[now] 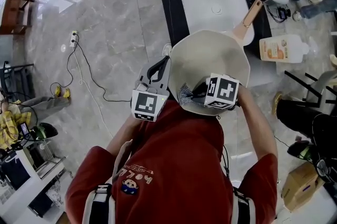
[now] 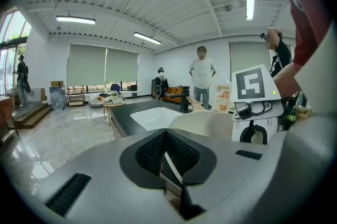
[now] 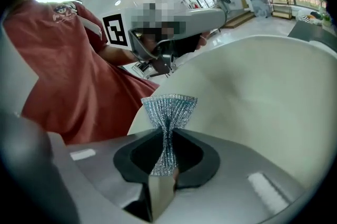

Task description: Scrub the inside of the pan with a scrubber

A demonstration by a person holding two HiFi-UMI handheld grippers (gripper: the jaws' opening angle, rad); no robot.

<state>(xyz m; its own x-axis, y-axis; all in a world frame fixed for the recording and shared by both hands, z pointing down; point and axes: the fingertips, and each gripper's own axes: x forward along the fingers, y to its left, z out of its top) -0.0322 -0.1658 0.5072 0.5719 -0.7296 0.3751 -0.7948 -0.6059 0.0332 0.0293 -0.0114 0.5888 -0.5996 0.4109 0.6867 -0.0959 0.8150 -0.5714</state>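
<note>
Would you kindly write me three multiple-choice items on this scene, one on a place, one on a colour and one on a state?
1. Where is the scrubber? A in the left gripper; B in the right gripper, inside the pan; C lying loose outside the pan.
2. What colour is the pan's inside? A black; B red; C cream.
3. How is the left gripper? A shut on the pan's rim; B wide open; C shut on the scrubber.
Answers: B, the right gripper's jaws pinch it within the pan. C, the head view shows cream. A, the rim sits clamped between its jaws.
</note>
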